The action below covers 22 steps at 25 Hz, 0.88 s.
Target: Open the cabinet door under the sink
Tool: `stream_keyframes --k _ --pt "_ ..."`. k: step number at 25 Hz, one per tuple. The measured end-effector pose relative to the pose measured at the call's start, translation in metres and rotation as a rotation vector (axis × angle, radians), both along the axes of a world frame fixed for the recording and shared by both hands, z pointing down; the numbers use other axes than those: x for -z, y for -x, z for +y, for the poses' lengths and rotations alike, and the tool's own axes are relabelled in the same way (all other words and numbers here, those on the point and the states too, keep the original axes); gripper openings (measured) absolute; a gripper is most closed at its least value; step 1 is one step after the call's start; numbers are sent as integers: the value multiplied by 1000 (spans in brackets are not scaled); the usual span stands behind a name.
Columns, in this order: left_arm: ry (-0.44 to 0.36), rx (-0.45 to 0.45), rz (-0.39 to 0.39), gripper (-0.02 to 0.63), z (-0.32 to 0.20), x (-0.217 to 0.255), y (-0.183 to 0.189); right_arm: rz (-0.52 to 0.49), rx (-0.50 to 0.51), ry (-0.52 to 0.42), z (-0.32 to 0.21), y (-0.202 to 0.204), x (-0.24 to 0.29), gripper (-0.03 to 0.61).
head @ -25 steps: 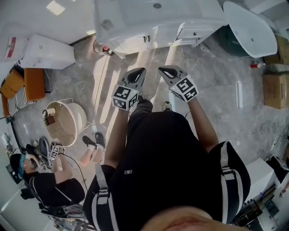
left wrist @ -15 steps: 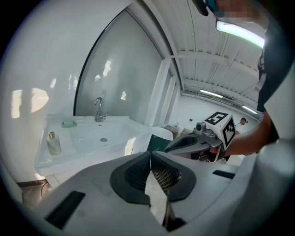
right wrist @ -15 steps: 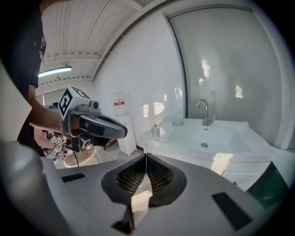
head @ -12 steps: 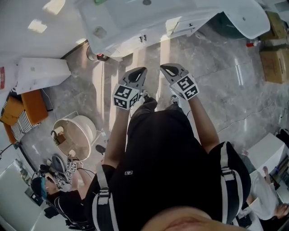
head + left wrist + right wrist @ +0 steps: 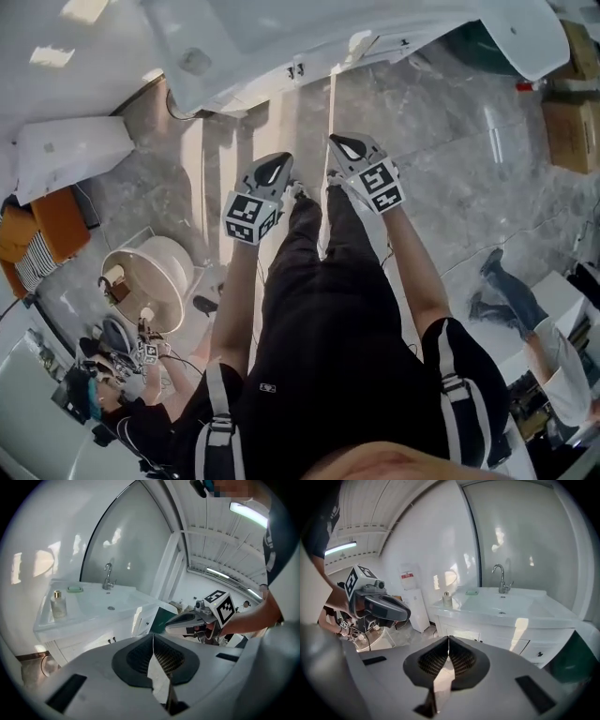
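White cabinet doors (image 5: 459, 633) sit shut under the sink (image 5: 501, 604), straight ahead of both grippers and well apart from them, with small dark handles side by side at the middle seam. The left gripper (image 5: 279, 164) and right gripper (image 5: 345, 148) are held side by side above the grey marble floor (image 5: 441, 159), each with its jaws pressed together on nothing.

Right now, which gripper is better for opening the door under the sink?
Right, but only just. The right gripper sits a bit further forward toward the door handles than the left gripper. Both are shut, empty and well short of the handles, so either would probably do.
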<state>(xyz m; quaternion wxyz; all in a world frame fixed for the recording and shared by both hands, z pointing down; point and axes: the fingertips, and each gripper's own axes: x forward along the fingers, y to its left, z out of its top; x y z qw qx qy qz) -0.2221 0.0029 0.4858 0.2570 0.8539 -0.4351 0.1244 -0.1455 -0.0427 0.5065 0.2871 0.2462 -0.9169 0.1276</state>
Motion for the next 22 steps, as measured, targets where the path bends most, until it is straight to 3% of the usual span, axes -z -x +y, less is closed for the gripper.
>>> stream_keyframes --k 5,11,16,22 --pt "9 54 -47 17 -37 -79 14 -40 -20 9 -48 12 -74 60" --pt "32 85 -30 17 -94 -175 12 5 -23 46 -105 34 -195 60" --pt "9 78 -28 17 -138 -222 9 16 -120 59 -166 51 -258 72" --pt "7 100 1 17 -141 -253 7 87 -182 90 -200 60 -306 130"
